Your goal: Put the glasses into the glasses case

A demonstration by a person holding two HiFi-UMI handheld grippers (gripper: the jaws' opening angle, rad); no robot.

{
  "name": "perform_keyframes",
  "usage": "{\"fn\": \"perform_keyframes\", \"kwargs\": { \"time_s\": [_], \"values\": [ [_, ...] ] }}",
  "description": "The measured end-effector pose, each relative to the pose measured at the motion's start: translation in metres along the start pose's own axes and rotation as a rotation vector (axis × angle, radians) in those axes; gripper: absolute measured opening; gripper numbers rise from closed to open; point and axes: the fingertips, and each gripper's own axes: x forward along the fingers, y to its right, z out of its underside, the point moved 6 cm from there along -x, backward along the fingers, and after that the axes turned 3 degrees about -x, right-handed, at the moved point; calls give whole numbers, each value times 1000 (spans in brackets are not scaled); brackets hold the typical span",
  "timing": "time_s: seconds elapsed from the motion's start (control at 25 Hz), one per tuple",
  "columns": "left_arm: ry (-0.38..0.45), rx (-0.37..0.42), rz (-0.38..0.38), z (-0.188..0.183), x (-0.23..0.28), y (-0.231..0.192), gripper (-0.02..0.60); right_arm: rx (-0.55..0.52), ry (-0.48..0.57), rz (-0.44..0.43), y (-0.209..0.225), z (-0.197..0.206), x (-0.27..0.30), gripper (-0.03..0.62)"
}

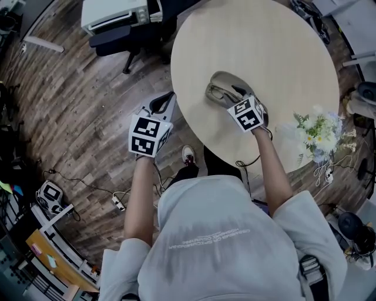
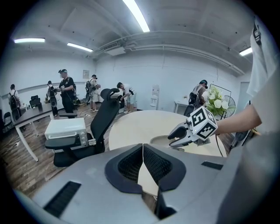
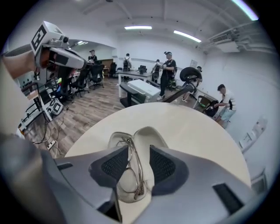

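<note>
An open beige glasses case (image 1: 220,83) lies on the round pale table (image 1: 264,41), near its front edge. Thin metal-framed glasses (image 3: 132,161) rest folded in the case's (image 3: 149,134) lower half. My right gripper (image 1: 232,95) hovers just above them, and the glasses run lengthwise between the jaws. In its own view the right gripper (image 3: 139,151) is open, with a gap showing between the frame and the right pad. My left gripper (image 1: 162,104) hangs off the table's left edge over the floor. It (image 2: 143,148) is shut with nothing in it. The left gripper view also shows the right gripper (image 2: 171,137).
A bunch of white flowers (image 1: 318,132) stands at the table's right edge. A black office chair with a white appliance (image 1: 114,14) on it stands beyond the table's left side. Cables and a power strip (image 1: 117,203) lie on the wooden floor. Several people stand far back.
</note>
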Motion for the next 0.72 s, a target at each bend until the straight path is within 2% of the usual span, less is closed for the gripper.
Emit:
{"fn": "perform_keyframes", "kwargs": {
  "time_s": [0.08,0.16,0.24,0.32,0.72],
  "values": [
    [10,15,7,-4,-3,0,14,29,36,42,6,-5,-13,150],
    [21,30,13,-8,-7,1,14,64,74,74,10,-11,-29,121],
    [36,45,21,-12,-11,2,14,106,121,113,12,-19,-49,81],
    [54,65,29,-16,-14,5,14,139,174,159,14,-23,-70,6],
    [150,189,66,-52,-36,23,14,199,370,297,3,-42,-172,0]
  ]
}}
